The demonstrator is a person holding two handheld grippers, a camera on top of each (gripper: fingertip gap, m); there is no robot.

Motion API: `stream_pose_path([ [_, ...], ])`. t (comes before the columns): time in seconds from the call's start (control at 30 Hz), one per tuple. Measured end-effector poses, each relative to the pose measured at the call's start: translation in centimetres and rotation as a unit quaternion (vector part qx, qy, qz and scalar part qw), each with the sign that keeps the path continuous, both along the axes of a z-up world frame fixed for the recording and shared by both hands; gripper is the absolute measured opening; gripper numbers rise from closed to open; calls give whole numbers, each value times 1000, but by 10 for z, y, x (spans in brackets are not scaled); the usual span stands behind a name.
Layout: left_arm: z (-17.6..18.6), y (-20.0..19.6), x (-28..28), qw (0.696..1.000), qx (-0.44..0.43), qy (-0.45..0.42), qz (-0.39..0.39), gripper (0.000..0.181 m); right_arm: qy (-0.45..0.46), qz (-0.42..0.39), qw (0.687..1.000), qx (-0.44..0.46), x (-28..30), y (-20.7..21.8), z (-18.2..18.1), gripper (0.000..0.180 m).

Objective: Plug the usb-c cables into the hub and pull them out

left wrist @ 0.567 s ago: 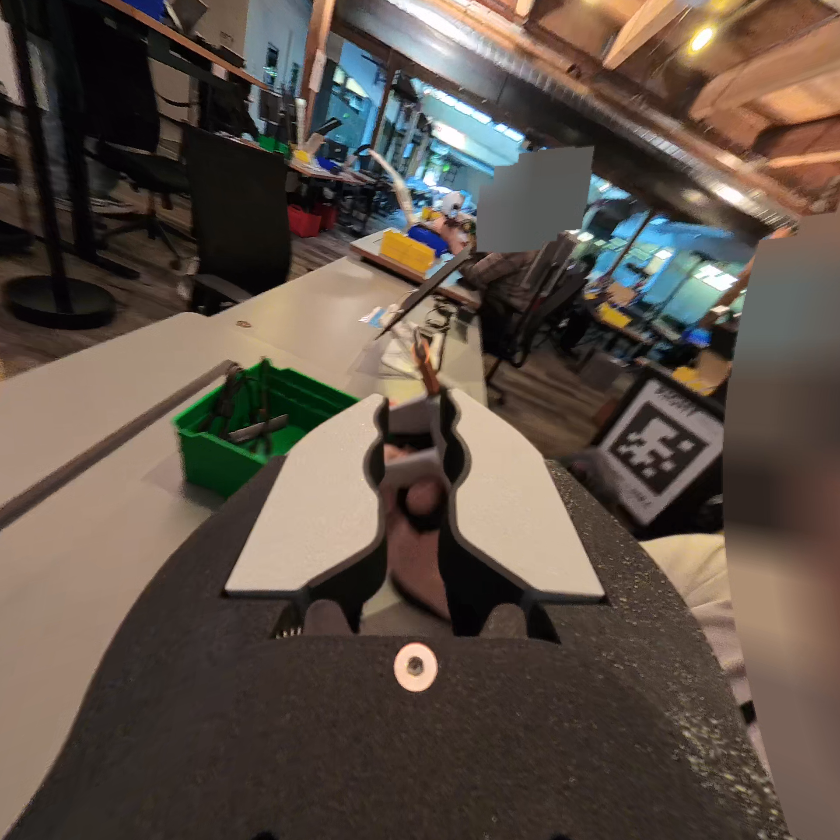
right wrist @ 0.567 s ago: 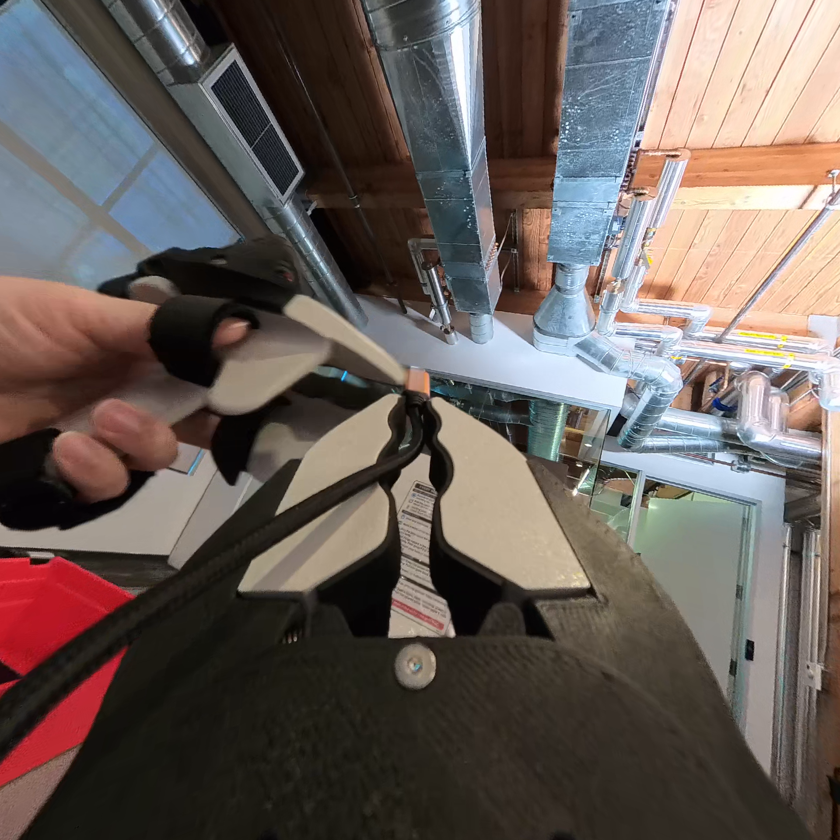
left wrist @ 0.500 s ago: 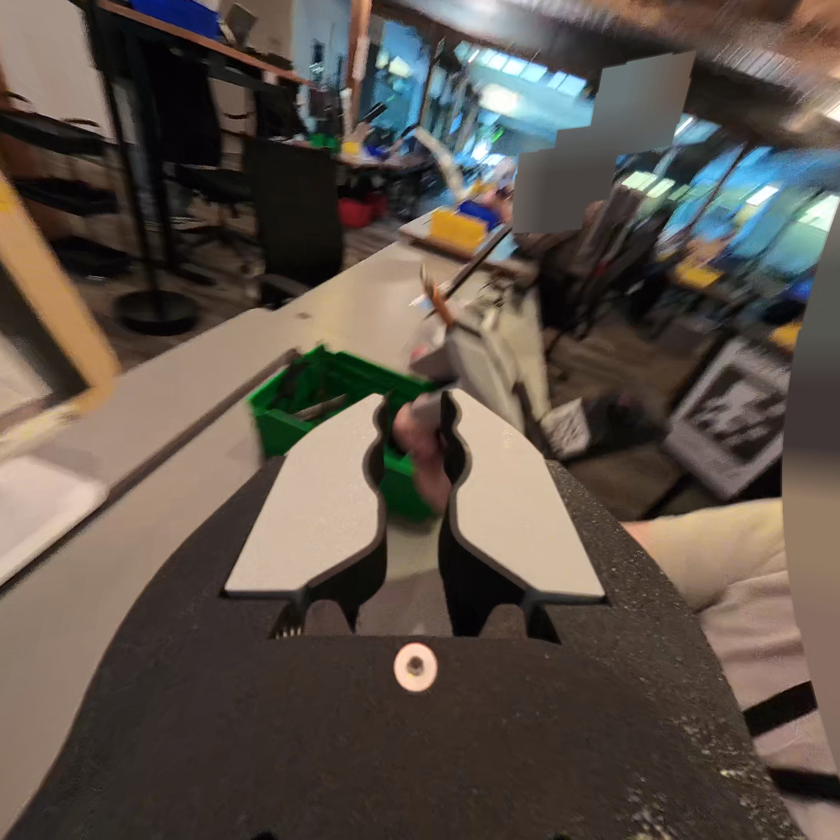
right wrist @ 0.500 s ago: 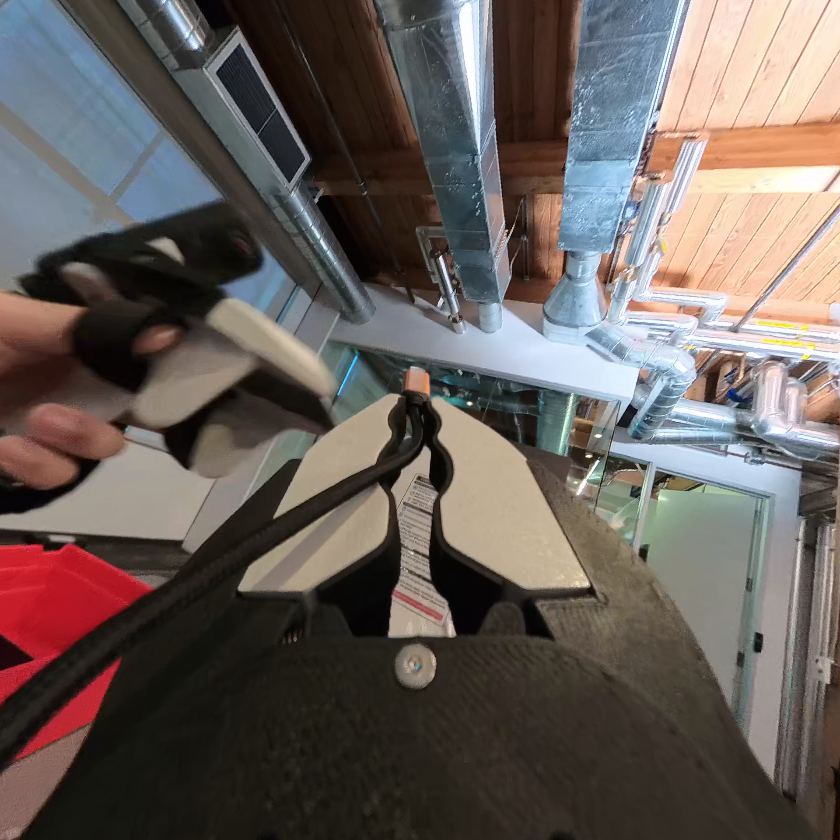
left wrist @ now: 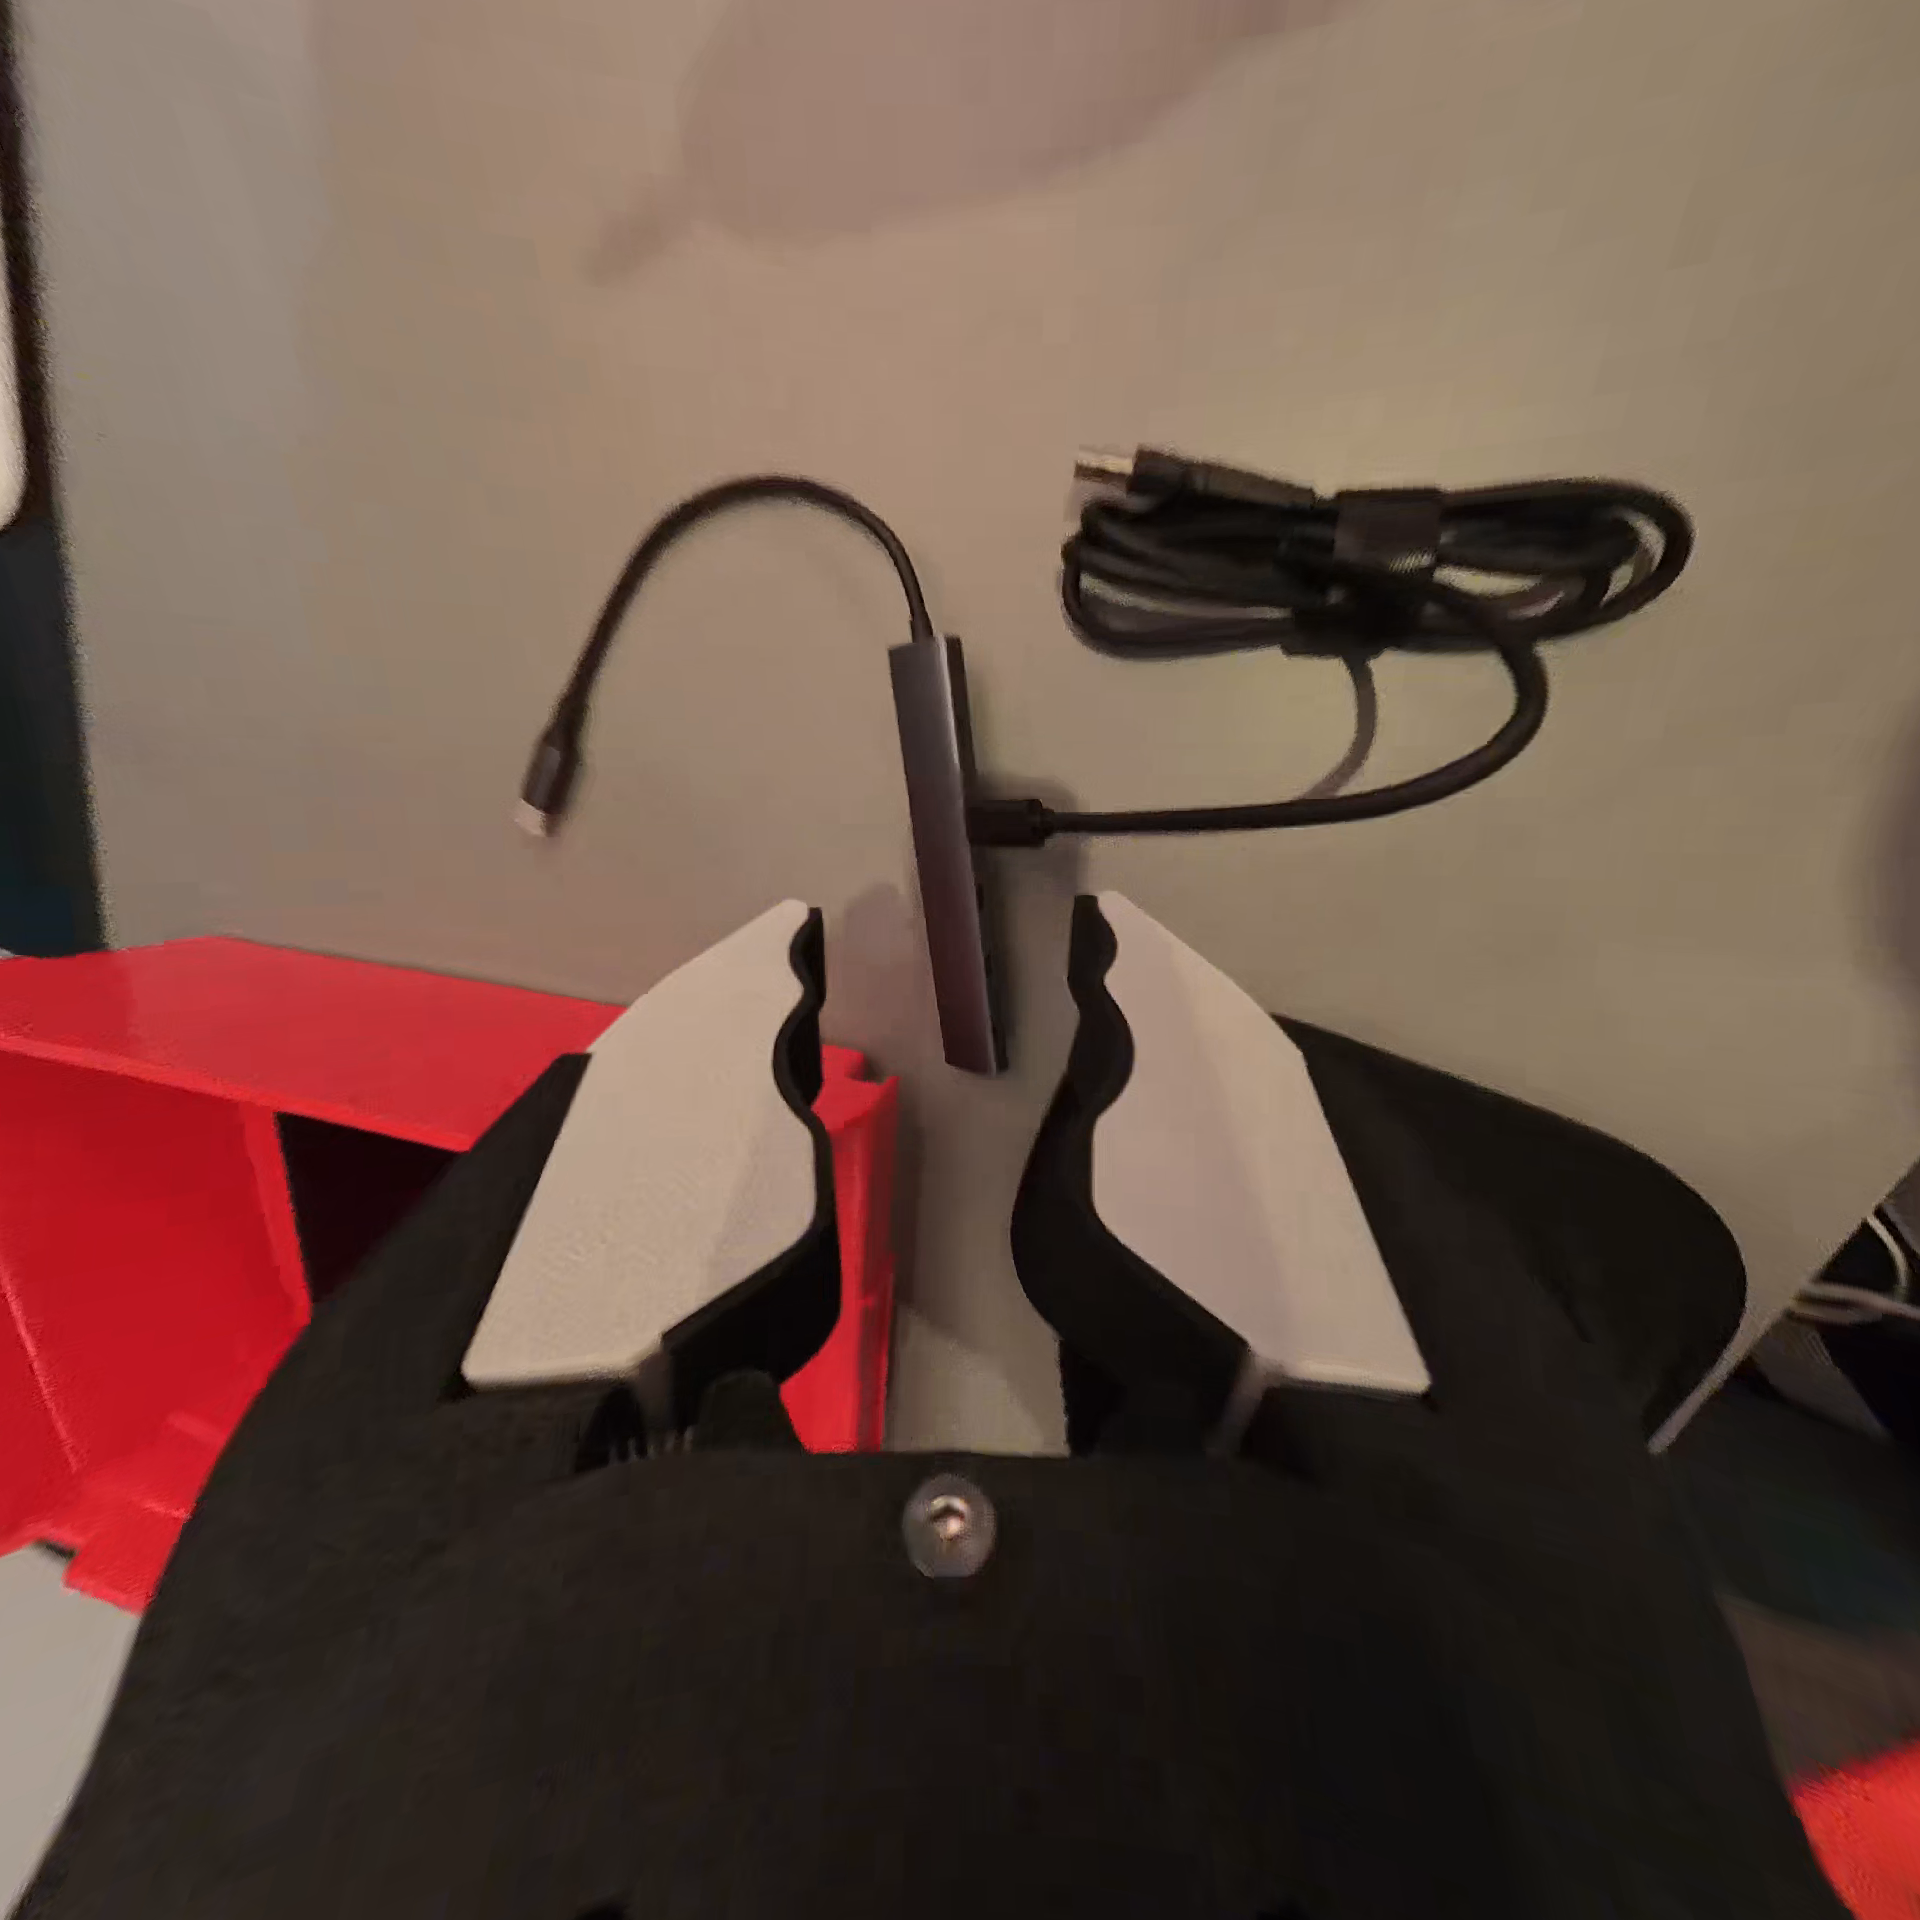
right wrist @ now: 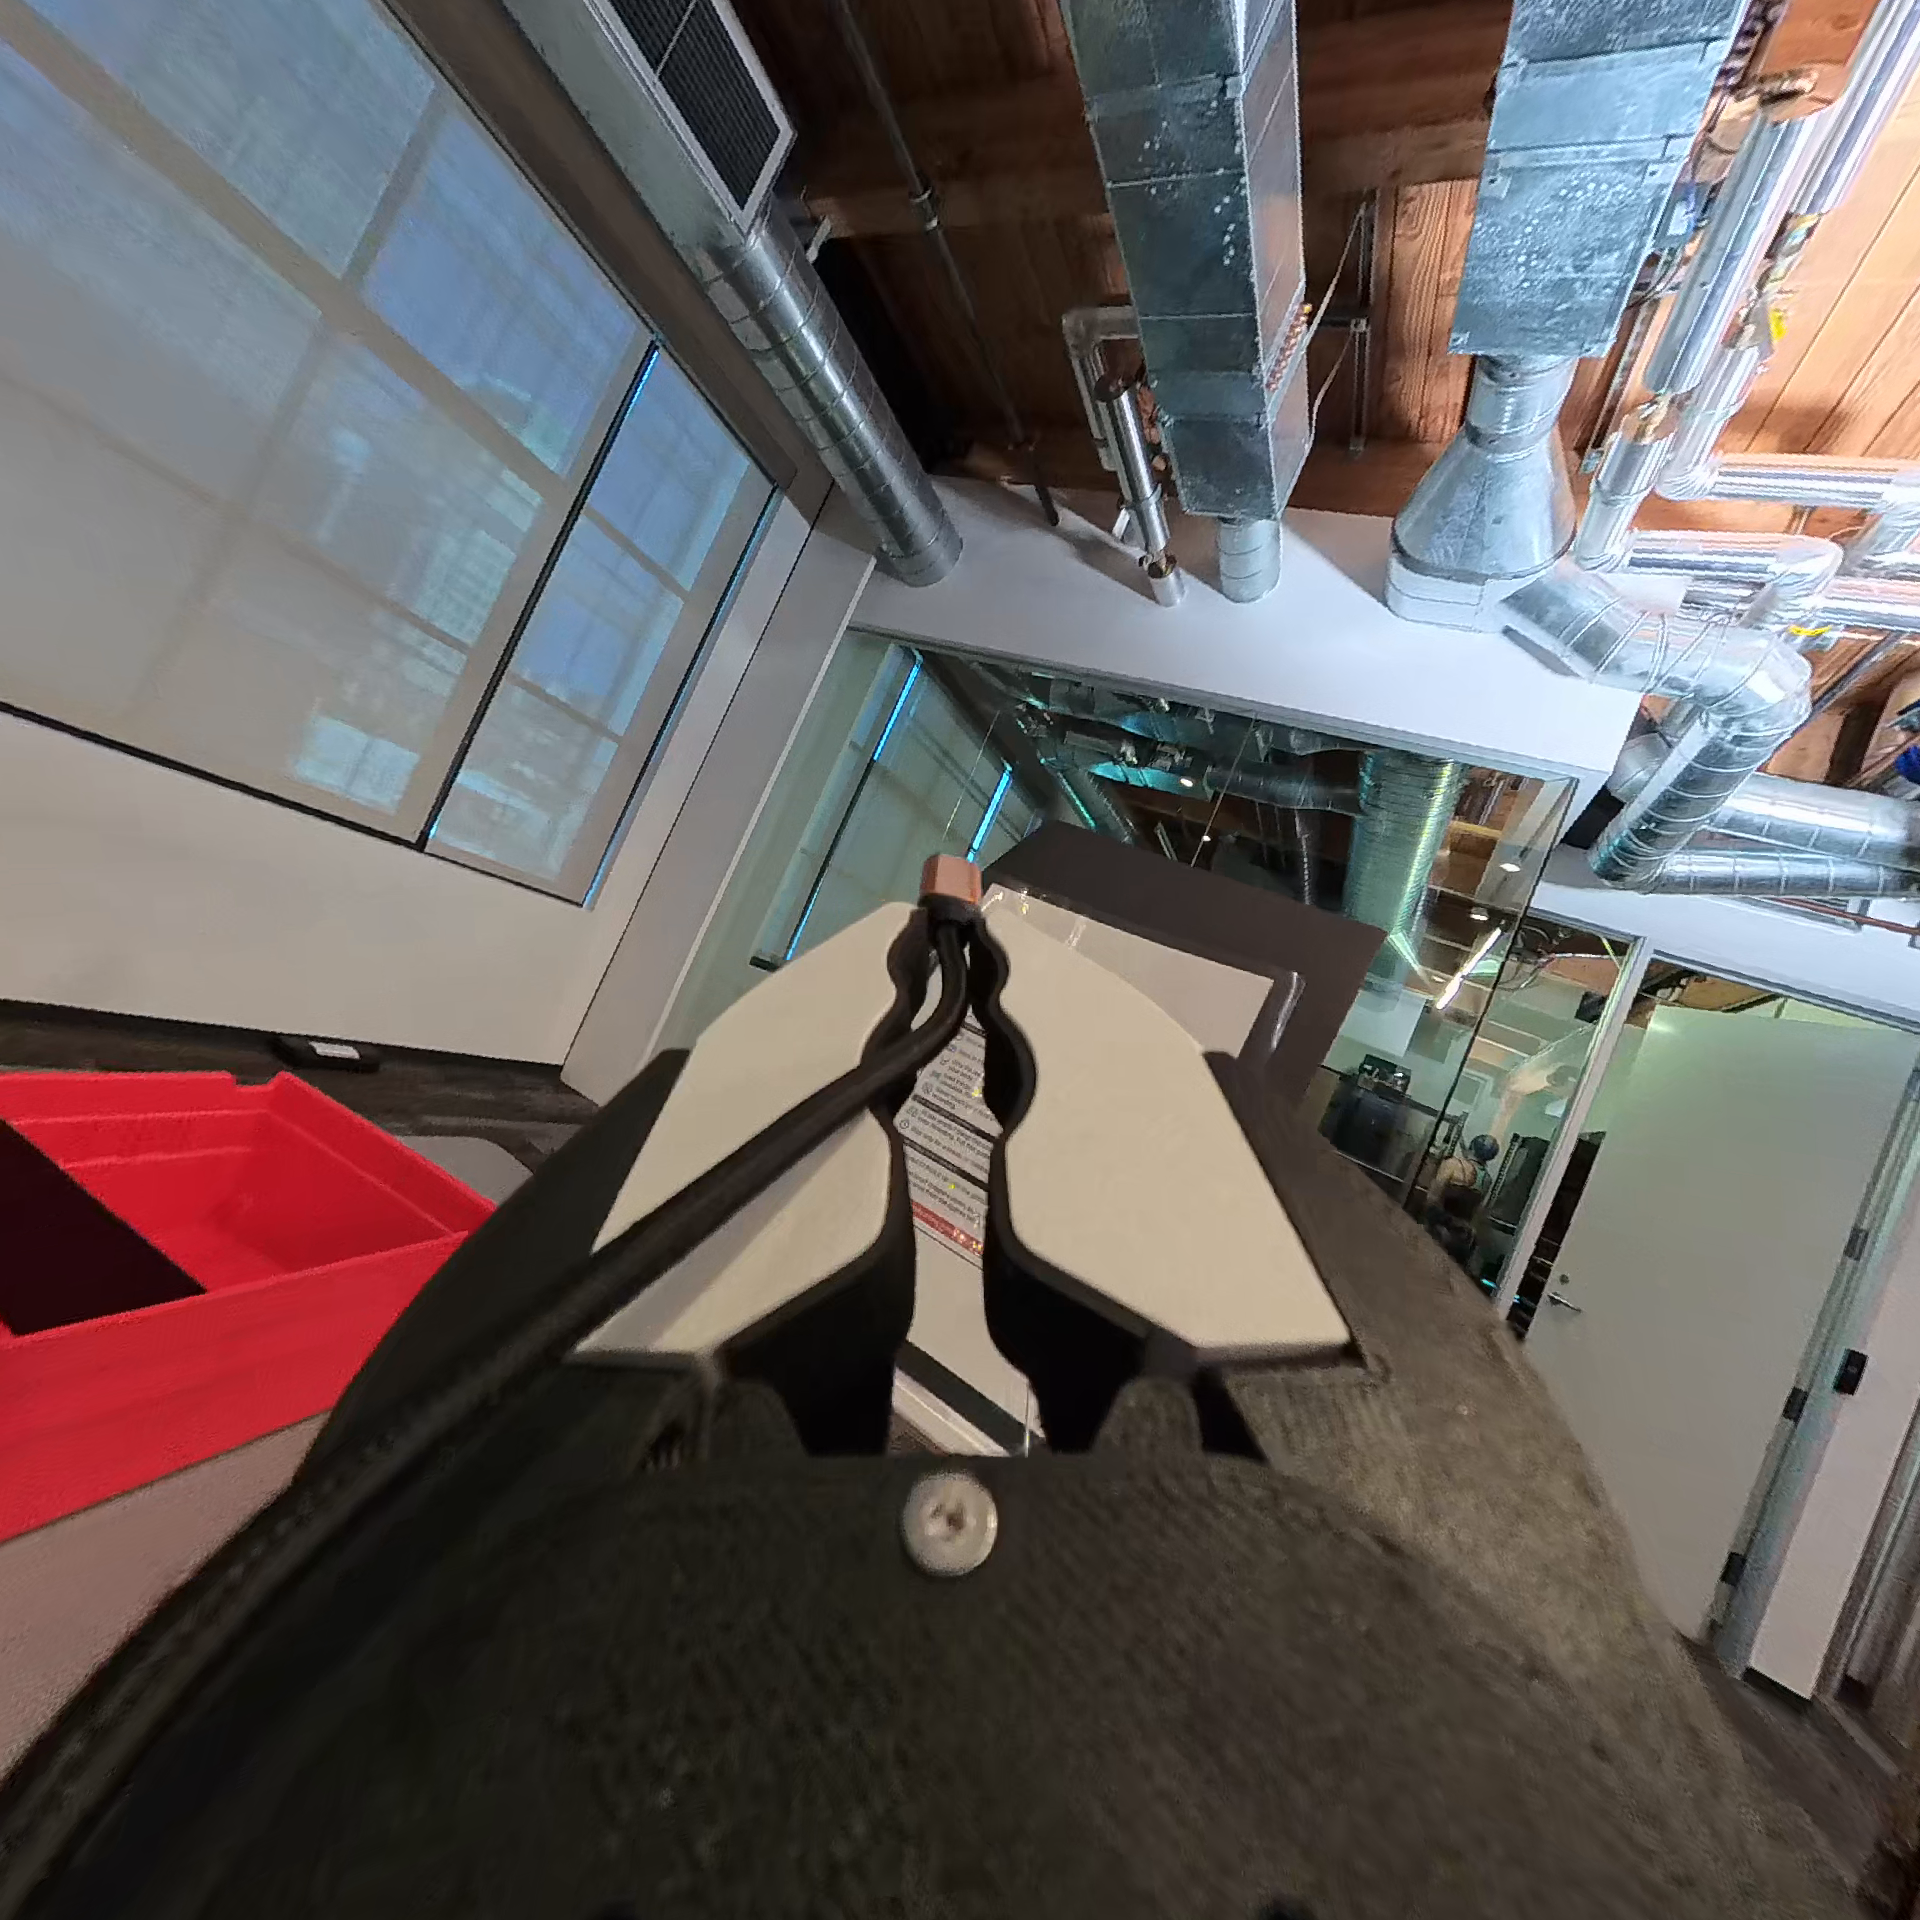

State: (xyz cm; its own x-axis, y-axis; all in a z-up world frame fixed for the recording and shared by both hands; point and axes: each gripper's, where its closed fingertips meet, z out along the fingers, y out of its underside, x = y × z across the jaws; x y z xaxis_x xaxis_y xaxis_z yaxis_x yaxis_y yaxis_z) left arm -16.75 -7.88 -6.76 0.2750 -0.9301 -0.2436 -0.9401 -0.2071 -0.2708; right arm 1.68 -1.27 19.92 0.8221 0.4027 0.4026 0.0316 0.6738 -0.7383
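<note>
Lying on the table [left wrist: 416, 520]: the hub [left wrist: 943, 842], one cable [left wrist: 1299, 810] plugged into its right side, coil beyond. Hovering wide open and empty just before the hub: left gripper [left wrist: 945, 914], bin [left wrist: 156, 1195] to the hub's left. Pinching a second cable [right wrist: 727, 1174] (copper plug [right wrist: 953, 881] poking out, pointing at the ceiling): right gripper [right wrist: 951, 925].

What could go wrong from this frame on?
1. The left claw is open over the hub, which lies loose on the table; a poor grip may let it slide during plugging.
2. One cable is already plugged in; moving the hub could drag its coil.
3. The right claw pinches its cable right behind the plug, which points away from the hub, so alignment may fail.
</note>
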Motion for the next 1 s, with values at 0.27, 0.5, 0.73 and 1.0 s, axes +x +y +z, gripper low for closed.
stream_pose_path([
  [0.27, -43, 1, -19, 995, -2, 88, 35, 42, -19, 5, 1000, 3, -4, -4, 1, 8],
  [0.5, -68, -3, -25, 993, -53, 64, 90, 42, -26, 11, 1000, -2, -8, -3, -1, 8],
  [0.73, -83, -6, -26, 986, -84, 63, 127, 41, -36, 15, 999, -6, -12, -3, -3, 8],
  [1.0, -81, -20, 2, 985, -127, 7, 118, 39, -36, 15, 999, -11, -10, -1, -4, 8],
])
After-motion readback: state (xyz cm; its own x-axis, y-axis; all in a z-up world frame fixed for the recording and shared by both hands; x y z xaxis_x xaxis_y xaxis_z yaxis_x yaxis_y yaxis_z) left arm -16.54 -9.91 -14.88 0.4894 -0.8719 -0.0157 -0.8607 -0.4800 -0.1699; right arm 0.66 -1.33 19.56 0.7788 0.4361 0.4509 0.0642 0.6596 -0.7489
